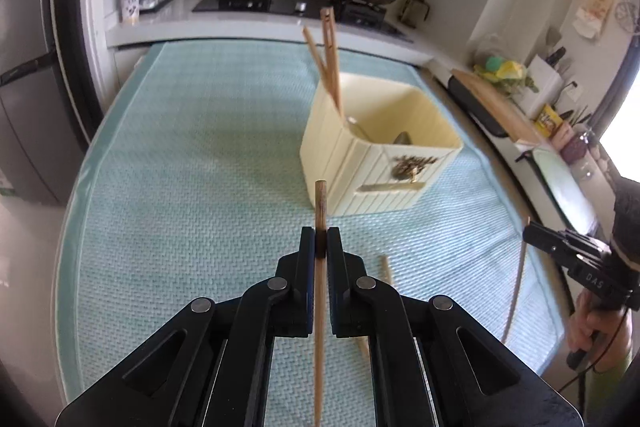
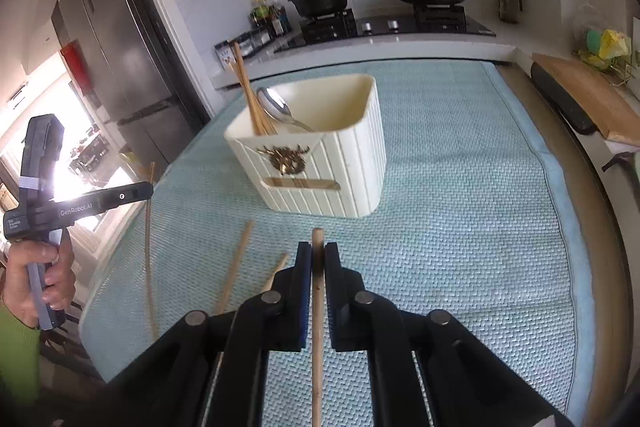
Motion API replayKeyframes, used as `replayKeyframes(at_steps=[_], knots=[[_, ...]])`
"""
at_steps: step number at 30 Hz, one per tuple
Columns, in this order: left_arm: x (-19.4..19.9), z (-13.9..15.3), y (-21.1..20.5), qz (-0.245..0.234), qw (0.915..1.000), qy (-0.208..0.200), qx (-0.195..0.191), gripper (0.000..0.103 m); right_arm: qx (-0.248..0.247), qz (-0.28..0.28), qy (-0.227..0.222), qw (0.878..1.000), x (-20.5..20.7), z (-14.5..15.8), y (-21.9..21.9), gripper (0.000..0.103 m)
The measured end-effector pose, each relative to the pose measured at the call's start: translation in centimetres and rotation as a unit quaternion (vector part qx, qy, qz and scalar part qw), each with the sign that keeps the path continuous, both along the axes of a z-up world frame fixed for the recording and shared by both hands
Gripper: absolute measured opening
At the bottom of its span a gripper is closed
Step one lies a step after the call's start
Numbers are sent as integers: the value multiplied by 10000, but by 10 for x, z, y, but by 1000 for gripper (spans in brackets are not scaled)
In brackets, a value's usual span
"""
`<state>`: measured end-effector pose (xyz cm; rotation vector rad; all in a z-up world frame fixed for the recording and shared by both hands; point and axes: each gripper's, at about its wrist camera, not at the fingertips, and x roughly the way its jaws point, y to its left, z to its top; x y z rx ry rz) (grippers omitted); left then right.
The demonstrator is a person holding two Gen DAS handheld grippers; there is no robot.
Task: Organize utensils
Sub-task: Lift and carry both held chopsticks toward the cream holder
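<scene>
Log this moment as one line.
left tongs: shut on wooden chopstick | right tongs: shut on second wooden chopstick | cream ribbed holder: chopsticks, spoon inside

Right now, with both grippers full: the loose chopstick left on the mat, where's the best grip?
Loose chopstick: grip near its far end, which lies clear on the mat; the near end hides under the right gripper. It lies flat, so probably come from above, jaws across the shaft.
</scene>
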<state>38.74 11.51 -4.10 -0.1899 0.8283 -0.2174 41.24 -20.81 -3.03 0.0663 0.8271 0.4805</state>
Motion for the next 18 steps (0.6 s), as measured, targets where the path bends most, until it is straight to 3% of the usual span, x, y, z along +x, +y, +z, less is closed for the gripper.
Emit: replayKeyframes(at_steps=[9, 18], knots=[[-65, 57, -15, -154, 9955, -919, -164, 3, 128, 37, -1064, 9942, -73, 50, 3, 6], [-82, 70, -21, -190, 9924, -1210, -110, 3, 132, 6, -1716, 9851, -100, 76, 16, 6]])
